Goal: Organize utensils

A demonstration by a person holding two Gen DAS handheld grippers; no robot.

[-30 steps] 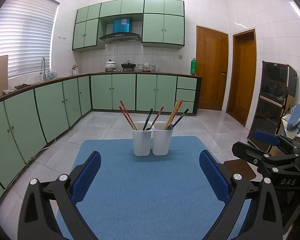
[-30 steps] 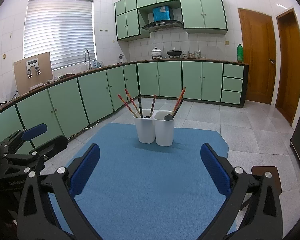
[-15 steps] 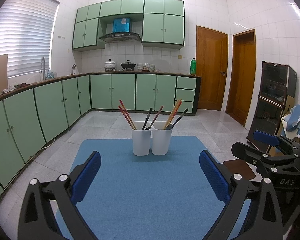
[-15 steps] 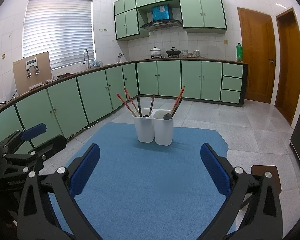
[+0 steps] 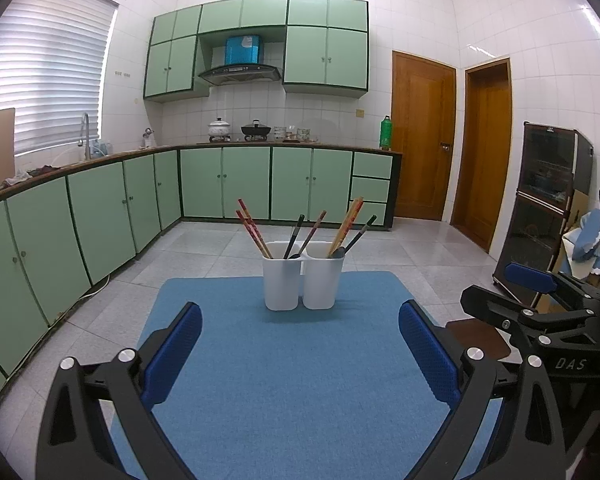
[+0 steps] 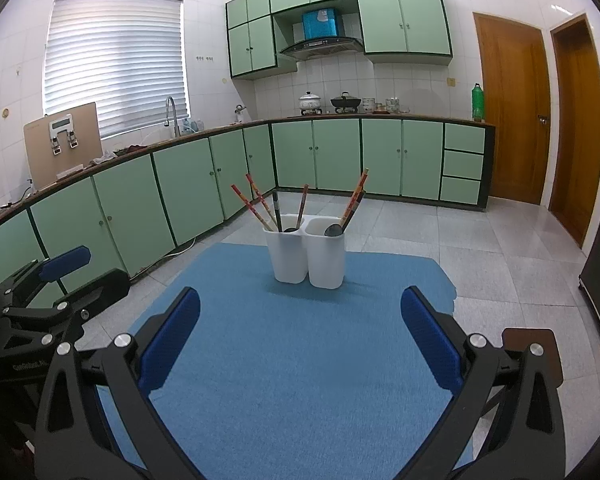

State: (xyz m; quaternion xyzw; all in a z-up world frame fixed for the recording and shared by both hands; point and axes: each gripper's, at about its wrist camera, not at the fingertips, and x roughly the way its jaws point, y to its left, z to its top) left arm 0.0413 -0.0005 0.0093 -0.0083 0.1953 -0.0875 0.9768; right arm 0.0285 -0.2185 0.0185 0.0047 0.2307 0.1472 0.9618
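Utensils: chopsticks (image 5: 253, 229) and dark-handled spoons (image 6: 333, 230) are standing tilted in two white holders, none of them in my jaws.
My left gripper (image 5: 300, 344): I am holding its jaws spread wide, gripping nothing and touching nothing; its blue pads (image 5: 174, 354) are hovering over the near part of the blue mat (image 5: 292, 380).
My right gripper (image 6: 300, 336): I am keeping these jaws released just as wide, also gripping nothing, its blue pads (image 6: 430, 336) hanging above the same mat (image 6: 292, 360).
Each gripper in the other's view: my right one is showing at the right edge of the left camera (image 5: 540, 312), my left one at the left edge of the right camera (image 6: 56, 292); both are sitting beside the mat's sides.
Left holder (image 5: 281, 282): it is carrying a pair of red-patterned chopsticks, a dark handle and a brownish stick.
Right holder (image 5: 323, 280): it is touching the left holder side by side, and is carrying light wooden chopsticks (image 5: 346, 224) and a dark spoon.
Holders' place: both are standing upright near the far edge of the mat, well apart from my jaws, centred between the fingers in both views.
Surroundings: green cabinets (image 5: 244, 182) are running along the walls behind the tiled floor.
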